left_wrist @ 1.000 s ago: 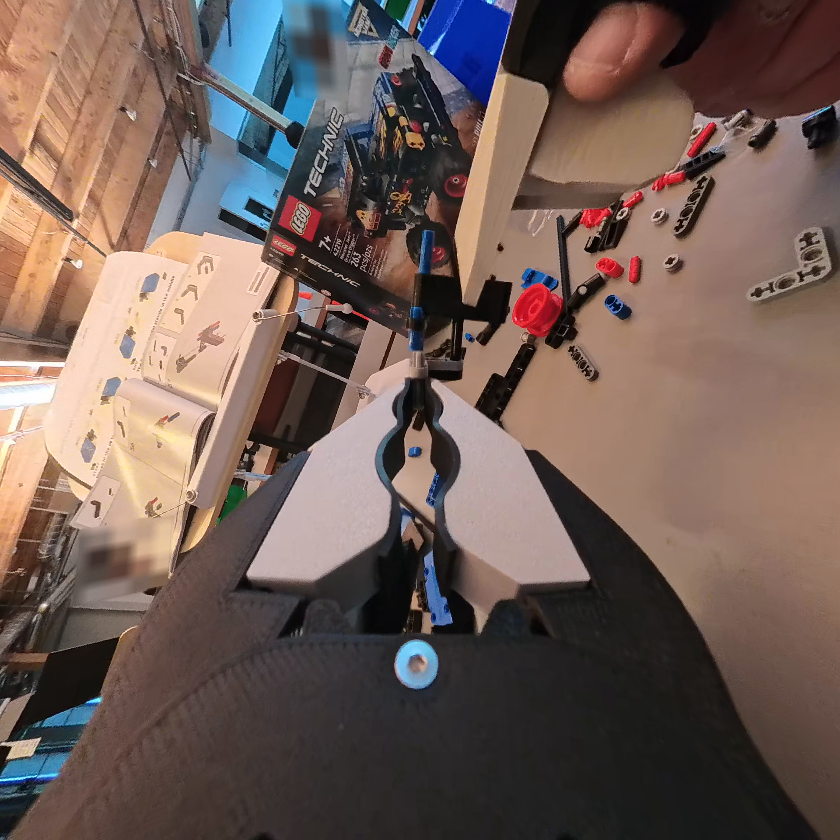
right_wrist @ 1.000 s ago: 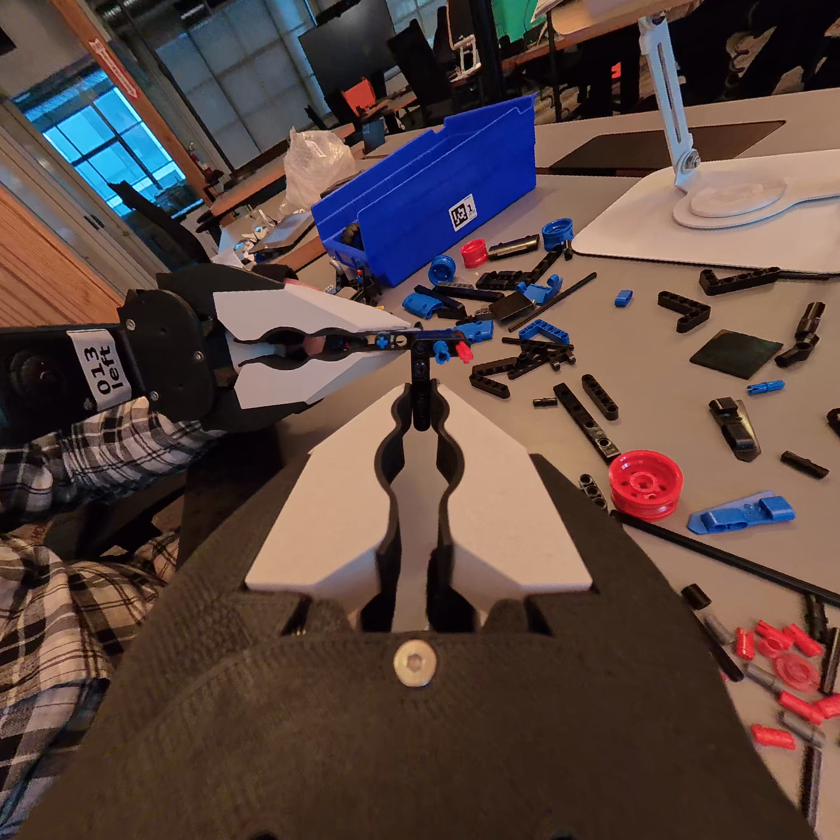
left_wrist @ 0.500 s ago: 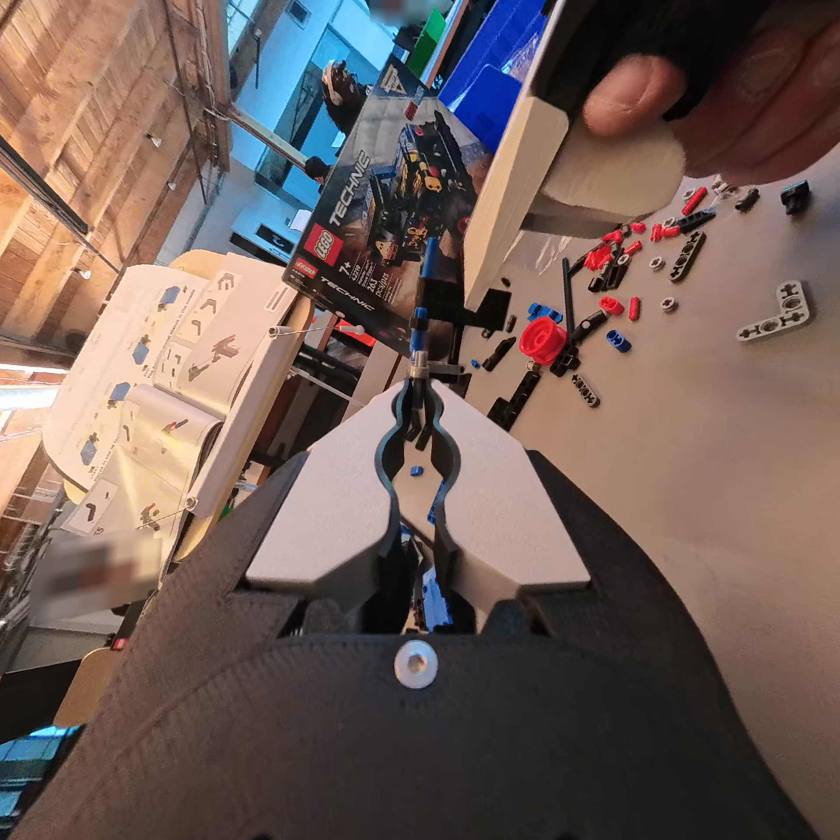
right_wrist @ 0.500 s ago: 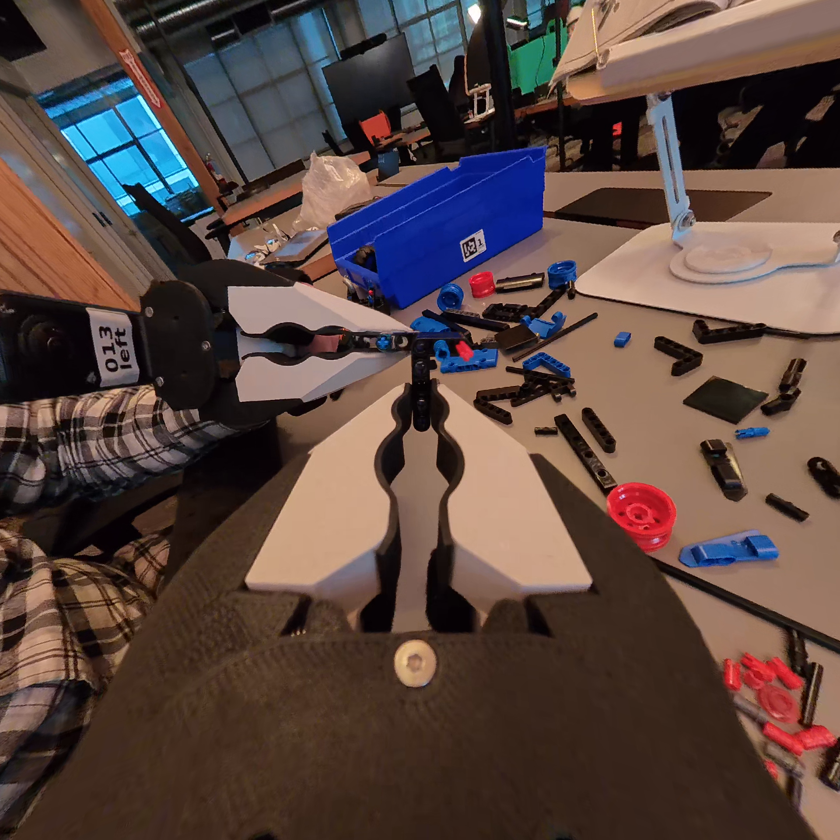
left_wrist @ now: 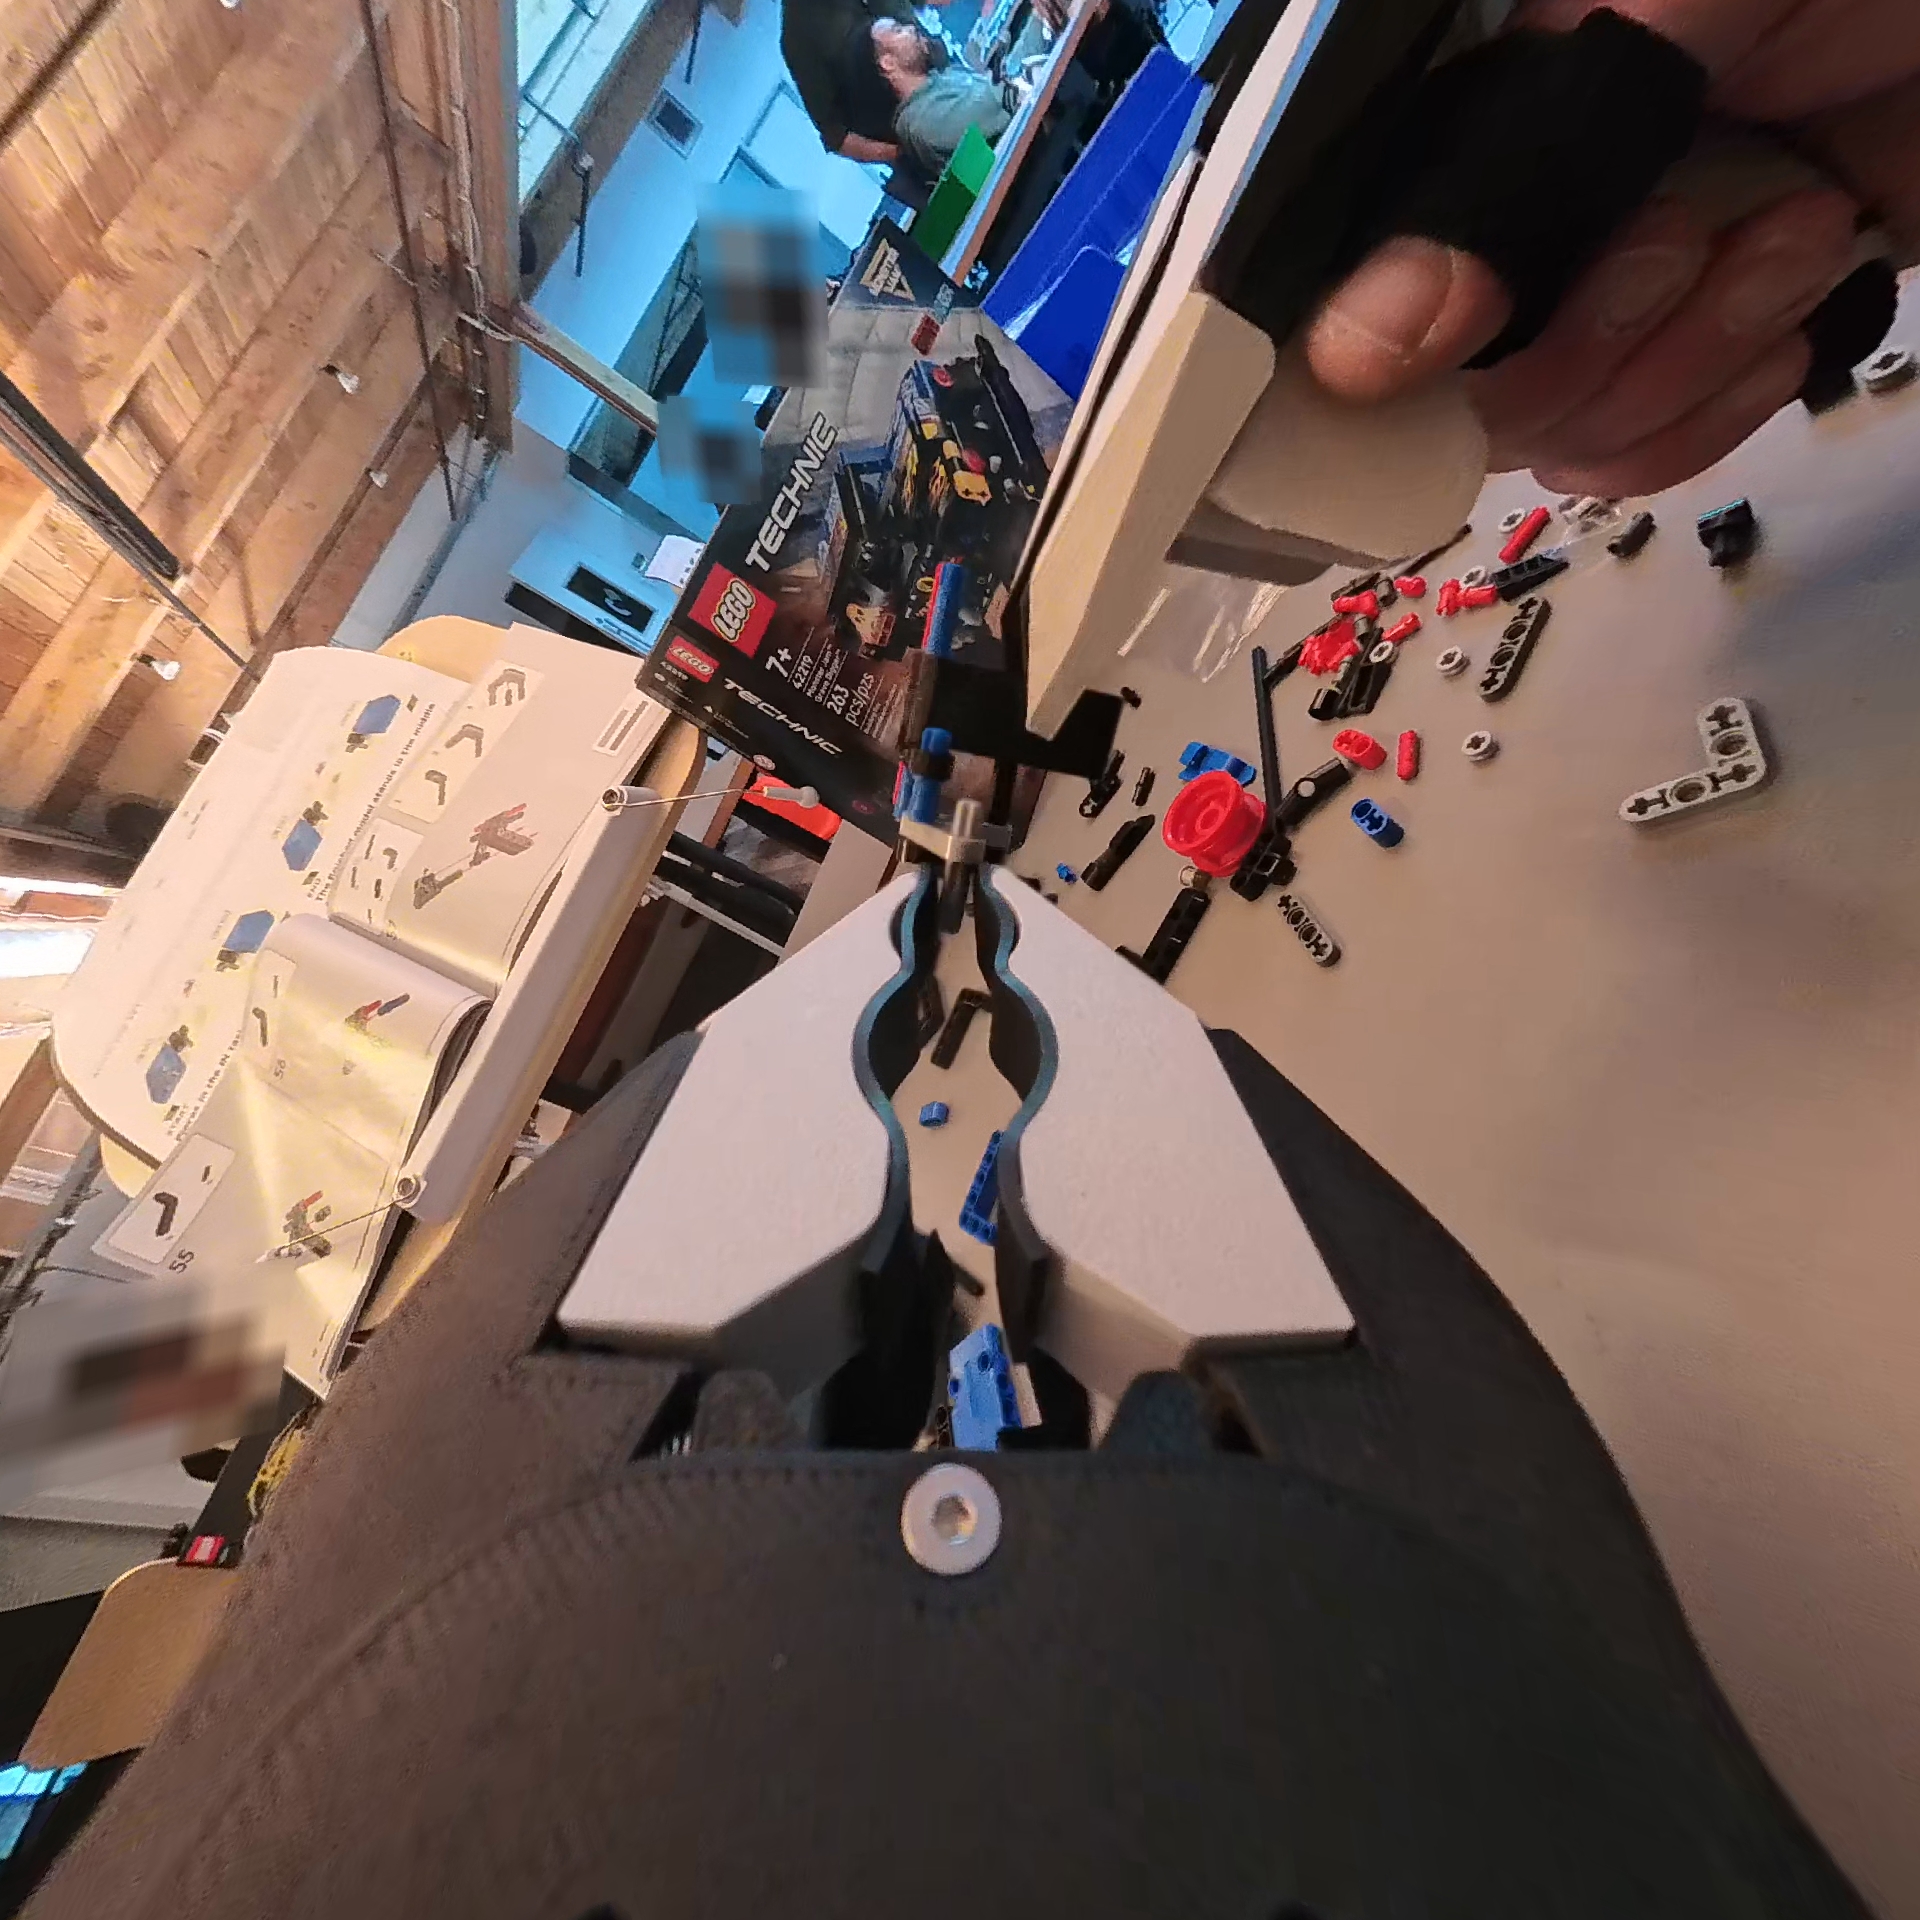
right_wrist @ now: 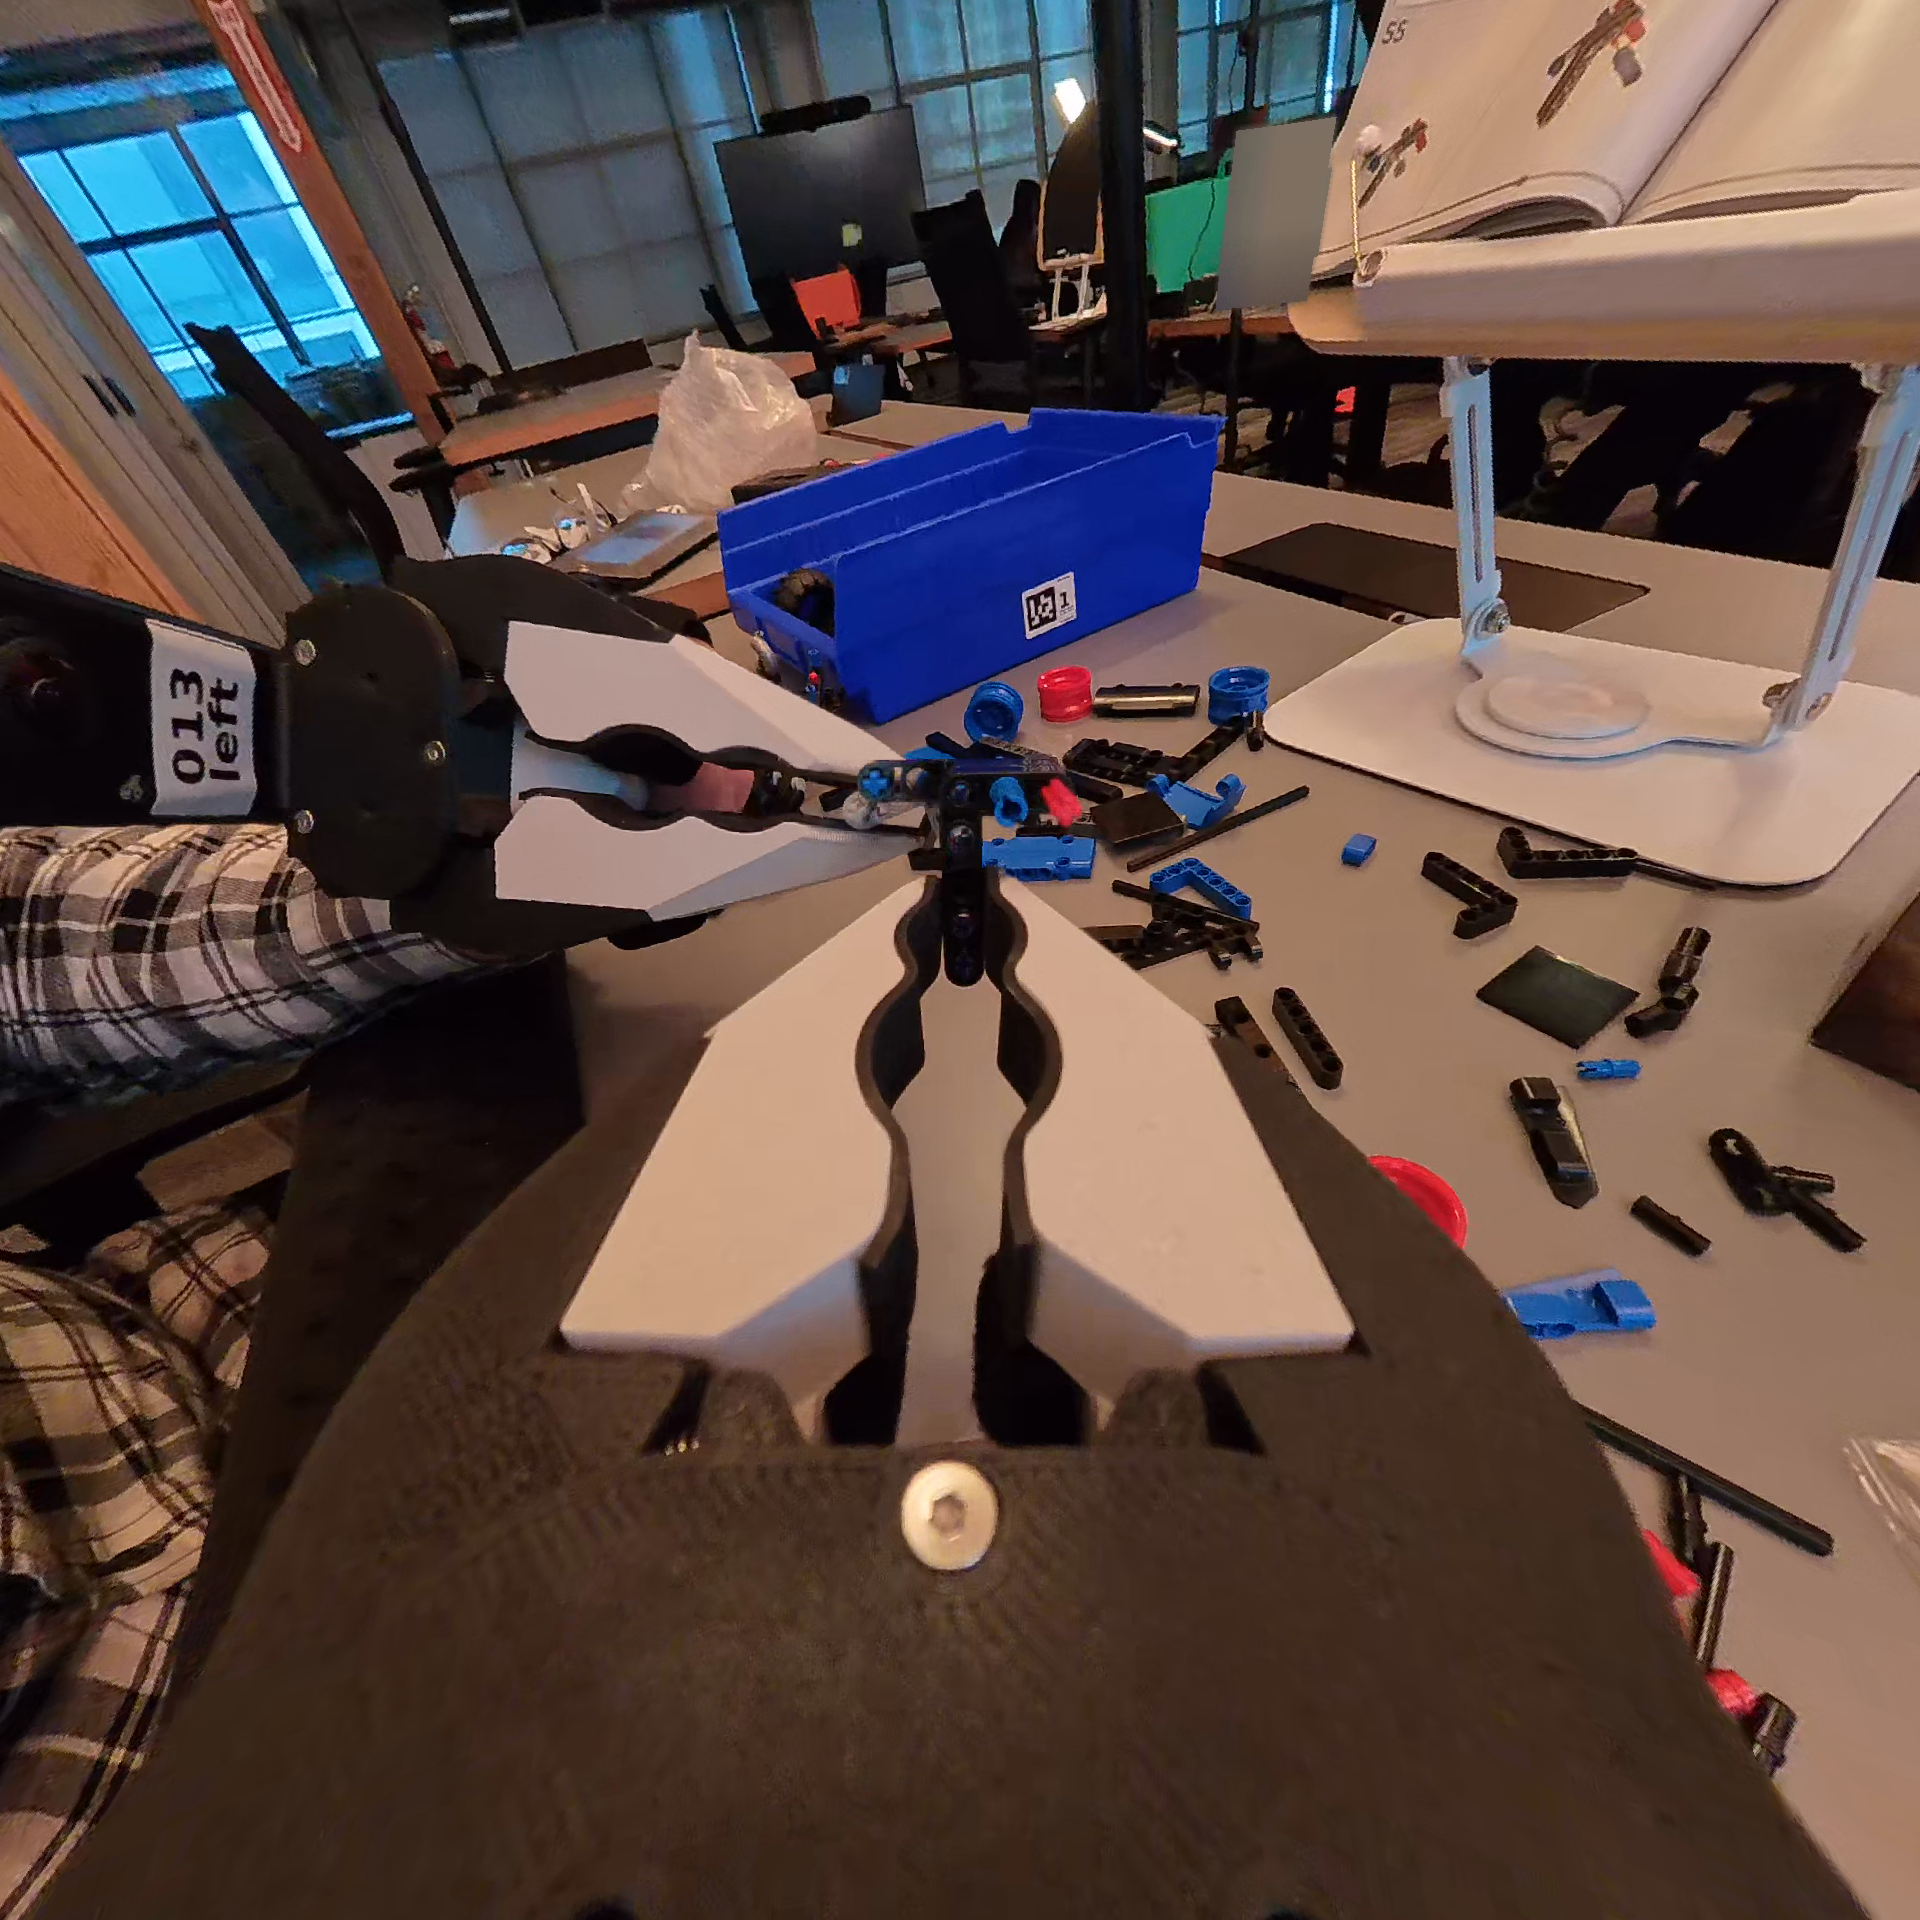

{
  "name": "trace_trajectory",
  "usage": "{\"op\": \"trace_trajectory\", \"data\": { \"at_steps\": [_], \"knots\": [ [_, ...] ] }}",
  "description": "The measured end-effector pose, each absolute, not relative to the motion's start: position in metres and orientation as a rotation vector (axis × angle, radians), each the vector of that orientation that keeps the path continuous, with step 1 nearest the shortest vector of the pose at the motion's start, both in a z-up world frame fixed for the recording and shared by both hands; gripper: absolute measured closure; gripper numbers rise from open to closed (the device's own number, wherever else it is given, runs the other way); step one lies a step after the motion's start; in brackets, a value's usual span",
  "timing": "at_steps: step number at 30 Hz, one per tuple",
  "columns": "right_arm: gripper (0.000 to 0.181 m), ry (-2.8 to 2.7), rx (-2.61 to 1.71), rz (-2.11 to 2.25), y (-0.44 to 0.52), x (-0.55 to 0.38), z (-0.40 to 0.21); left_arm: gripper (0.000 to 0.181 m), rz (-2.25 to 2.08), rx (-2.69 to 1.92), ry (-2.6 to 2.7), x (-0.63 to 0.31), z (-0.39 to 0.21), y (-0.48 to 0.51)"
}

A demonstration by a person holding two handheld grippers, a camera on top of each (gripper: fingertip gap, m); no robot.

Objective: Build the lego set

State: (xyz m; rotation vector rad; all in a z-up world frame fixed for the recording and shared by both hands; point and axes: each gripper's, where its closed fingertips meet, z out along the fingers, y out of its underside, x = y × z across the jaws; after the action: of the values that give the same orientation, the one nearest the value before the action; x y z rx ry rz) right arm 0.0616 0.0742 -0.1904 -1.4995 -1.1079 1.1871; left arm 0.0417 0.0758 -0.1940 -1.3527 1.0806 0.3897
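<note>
Right wrist view: my right gripper (right_wrist: 961, 925) clenches the assembly's (right_wrist: 961, 795) black beam at 12 o'clock; my left gripper (right_wrist: 894, 805), from 9 o'clock, grips its other end above the table (right_wrist: 1403, 1091).

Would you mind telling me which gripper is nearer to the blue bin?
Left. The left gripper comes in from the side, its fingers just in front of the blue bin; the right gripper sits farther back, toward the camera.

The little lego assembly (right_wrist: 961, 800) hangs above the table: a black beam with blue and red pins sticking out, crossed by a second black beam (right_wrist: 961, 925) pointing down. Loose pieces (right_wrist: 1195, 914) are scattered underneath.
</note>
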Motion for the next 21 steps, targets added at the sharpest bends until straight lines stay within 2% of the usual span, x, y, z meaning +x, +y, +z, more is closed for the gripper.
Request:
{"op": "trace_trajectory", "data": {
  "at_steps": [21],
  "knots": [
    [0.176, -1.106, -1.487, 1.168, 0.074, 0.0622, -0.188, 0.178, 0.325, -1.354, 1.092, 0.0448, -0.1953, 0.0734]
  ]
}}
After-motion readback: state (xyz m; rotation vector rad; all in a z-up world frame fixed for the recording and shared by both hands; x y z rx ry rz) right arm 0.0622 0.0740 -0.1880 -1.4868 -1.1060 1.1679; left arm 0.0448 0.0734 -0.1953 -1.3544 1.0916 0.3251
